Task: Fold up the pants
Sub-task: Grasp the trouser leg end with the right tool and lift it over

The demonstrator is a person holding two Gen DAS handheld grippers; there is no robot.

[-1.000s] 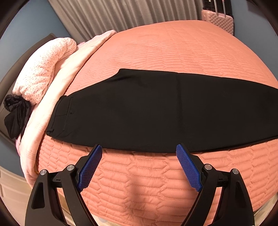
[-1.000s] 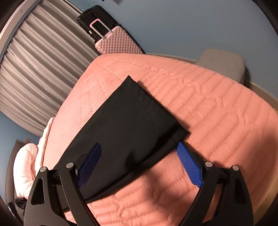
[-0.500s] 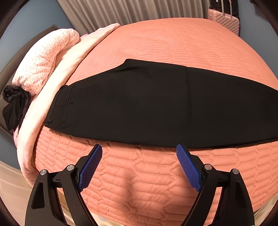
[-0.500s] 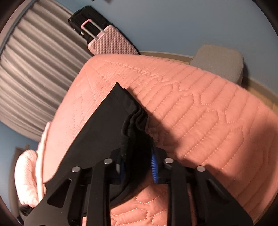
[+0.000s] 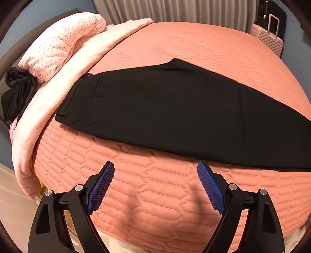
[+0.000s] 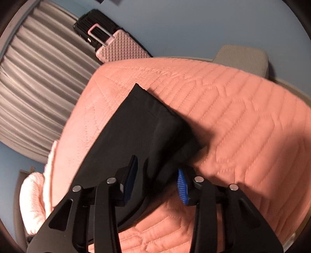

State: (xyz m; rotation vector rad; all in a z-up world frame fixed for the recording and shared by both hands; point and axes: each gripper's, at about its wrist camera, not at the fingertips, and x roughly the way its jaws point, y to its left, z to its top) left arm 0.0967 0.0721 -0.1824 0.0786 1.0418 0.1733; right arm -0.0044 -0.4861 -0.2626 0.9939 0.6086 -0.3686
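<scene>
While the left gripper [image 5: 155, 183] hangs over the near edge of the bed [image 5: 155, 210], its blue-padded jaws stand wide with only the salmon quilted bedspread between them, and its fingertips stop just short of the cloth ahead. Just past those tips lie the black pants [image 5: 165, 109], spread flat and doubled leg on leg across the bed, parallel to that near edge, with the waistband end toward the pillow side and the legs running off toward the foot. Over at the foot end, the right gripper [image 6: 157, 175] sits low on the hem end of the pants [image 6: 140, 136]; its jaws are opening, about halfway apart, with a bunched ridge of black fabric standing between them, and the pads [image 6: 181, 185] do not look to be pressing on it, though the cloth there is dark and a little blurred. Beyond the waistband, a pale pink blanket [image 5: 64, 81] drapes down the head corner of the bed, with a dotted pink pillow [image 5: 62, 40] on top and a dark bundle of cloth [image 5: 15, 93] beside it. At the far side stand grey curtains [image 5: 175, 9], and off the far foot corner a pink suitcase [image 6: 120, 48] leans against a black one [image 6: 87, 25], near a grey upholstered seat [image 6: 245, 58].
</scene>
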